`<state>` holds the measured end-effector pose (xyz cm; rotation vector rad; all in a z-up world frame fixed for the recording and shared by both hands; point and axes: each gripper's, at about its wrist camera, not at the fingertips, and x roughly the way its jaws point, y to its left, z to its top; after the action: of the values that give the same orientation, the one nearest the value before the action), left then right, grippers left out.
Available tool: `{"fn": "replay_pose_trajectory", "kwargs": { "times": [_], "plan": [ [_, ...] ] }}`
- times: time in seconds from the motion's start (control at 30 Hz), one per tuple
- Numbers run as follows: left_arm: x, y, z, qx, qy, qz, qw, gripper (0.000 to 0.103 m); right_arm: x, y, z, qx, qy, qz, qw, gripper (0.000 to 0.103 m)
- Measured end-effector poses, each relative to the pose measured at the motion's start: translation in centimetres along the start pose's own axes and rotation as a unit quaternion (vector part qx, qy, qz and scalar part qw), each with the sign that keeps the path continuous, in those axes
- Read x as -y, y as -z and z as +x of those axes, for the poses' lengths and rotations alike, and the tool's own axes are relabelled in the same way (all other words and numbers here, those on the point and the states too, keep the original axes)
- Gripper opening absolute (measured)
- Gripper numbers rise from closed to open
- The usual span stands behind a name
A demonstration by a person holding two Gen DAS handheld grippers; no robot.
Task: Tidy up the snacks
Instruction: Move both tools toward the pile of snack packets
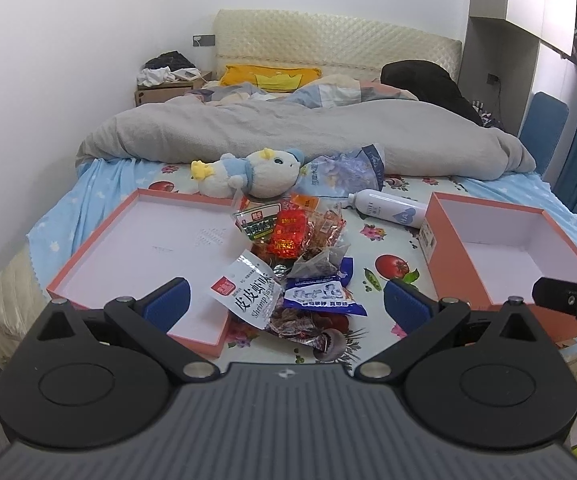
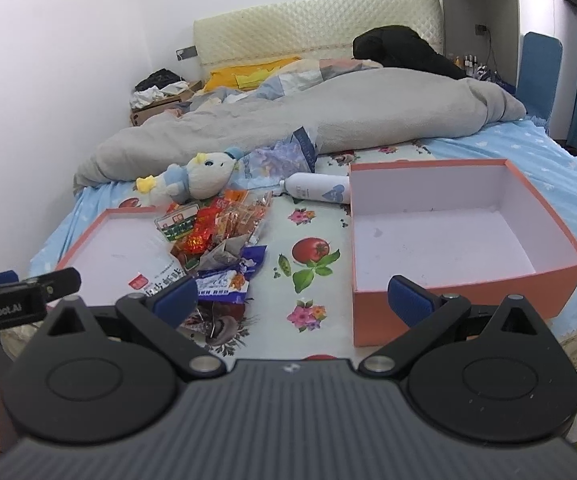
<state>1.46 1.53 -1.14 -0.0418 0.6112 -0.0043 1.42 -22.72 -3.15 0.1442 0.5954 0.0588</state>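
A pile of snack packets (image 1: 292, 256) lies on the flowered cloth between a shallow orange lid (image 1: 144, 248) on the left and a deep orange box (image 1: 508, 256) on the right; both are empty. A white shrimp-flavour packet (image 1: 244, 292) and a blue packet (image 1: 320, 296) lie nearest. My left gripper (image 1: 286, 300) is open and empty, just short of the pile. My right gripper (image 2: 292, 300) is open and empty, between the pile (image 2: 216, 240) and the deep box (image 2: 448, 240). The lid also shows in the right wrist view (image 2: 116, 240).
A plush toy (image 1: 248, 174), a blue-purple bag (image 1: 344, 172) and a lying white bottle (image 1: 388, 206) sit behind the pile. A grey duvet (image 1: 308, 132) covers the bed beyond. The bed's front edge is close below the grippers.
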Motion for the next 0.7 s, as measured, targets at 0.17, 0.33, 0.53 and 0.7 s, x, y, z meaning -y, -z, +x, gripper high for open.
{"fn": "replay_pose_trajectory", "kwargs": {
  "times": [0.17,0.33,0.53,0.7],
  "plan": [
    [-0.5,-0.2,0.4,-0.001,-0.006,-0.005,1.0,0.103,-0.3,-0.4,0.5,-0.005,0.009,-0.002,1.0,0.103],
    [-0.7,-0.3,0.7,-0.006,-0.007,-0.012,0.9999,0.103,-0.3,-0.5,1.4,-0.024,0.004,0.005,1.0,0.103],
    [-0.8,-0.2,0.9,-0.009,-0.011,-0.01,0.9999,0.103,-0.8,-0.7,1.9,-0.028,-0.001,0.001,1.0,0.103],
    [-0.8,-0.2,1.2,-0.01,-0.013,-0.009,0.9998,0.103,-0.8,-1.0,1.9,-0.029,-0.003,-0.003,1.0,0.103]
  ]
}}
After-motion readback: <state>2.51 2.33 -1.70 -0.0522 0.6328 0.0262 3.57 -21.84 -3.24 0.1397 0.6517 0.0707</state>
